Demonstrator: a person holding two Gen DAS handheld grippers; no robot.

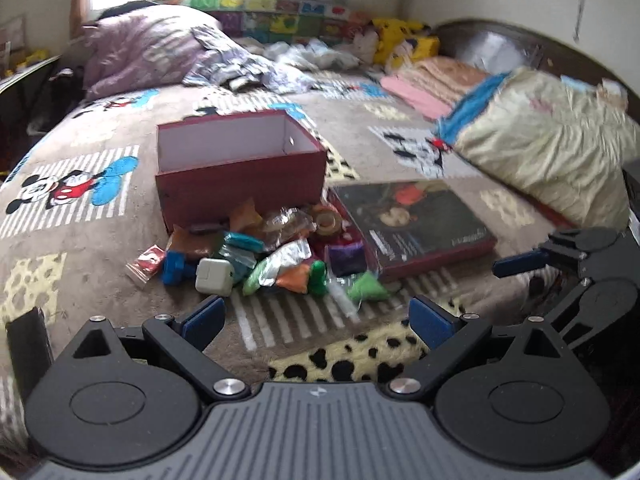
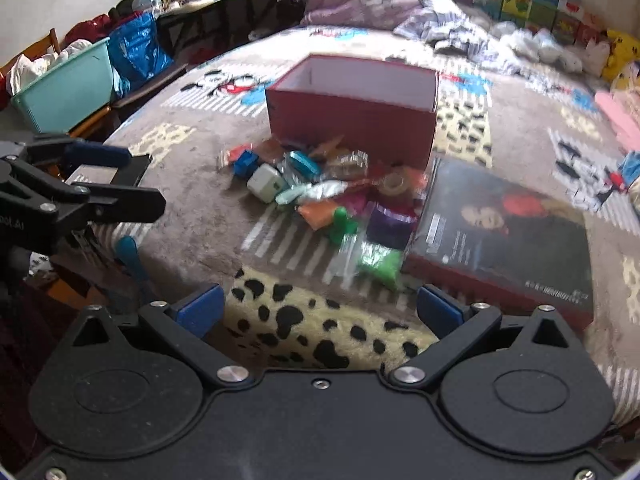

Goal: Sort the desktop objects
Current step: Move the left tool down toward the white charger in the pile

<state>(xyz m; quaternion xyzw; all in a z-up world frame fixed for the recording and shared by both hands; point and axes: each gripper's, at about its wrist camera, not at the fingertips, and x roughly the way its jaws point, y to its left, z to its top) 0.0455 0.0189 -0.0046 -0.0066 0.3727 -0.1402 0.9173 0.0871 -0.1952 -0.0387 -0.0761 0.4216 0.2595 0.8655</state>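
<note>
Left hand-held gripper [image 1: 316, 318]: your blue-padded fingers stand wide apart and hold nothing; it hovers over the spotted yellow patch of the bedspread, just short of the pile.
Right hand-held gripper [image 2: 318, 312]: you carry it the same way, jaws spread wide and empty, above that yellow patch; from the left wrist view it shows at the far right edge.
Pile of small objects [image 1: 276, 256]: it lies on the bed just ahead of both your grippers, touching the front wall of the box; much of it is blurred.
White square plug adapter [image 1: 214, 277]: it sits at the pile's near left, beside a blue plastic block [image 1: 173, 267].
Green foil sachet [image 1: 366, 287]: nearest to your left gripper's right finger.
Roll of clear tape [image 1: 327, 219]: at the back of the pile, near the book.
Red open cardboard box [image 1: 240, 170]: upright with a white inside, behind the pile.
Dark hardcover book with red edges [image 1: 420, 222]: flat on the bed, just right of the pile.
Cartoon-print bedspread [image 1: 80, 184]: it carries everything.
</note>
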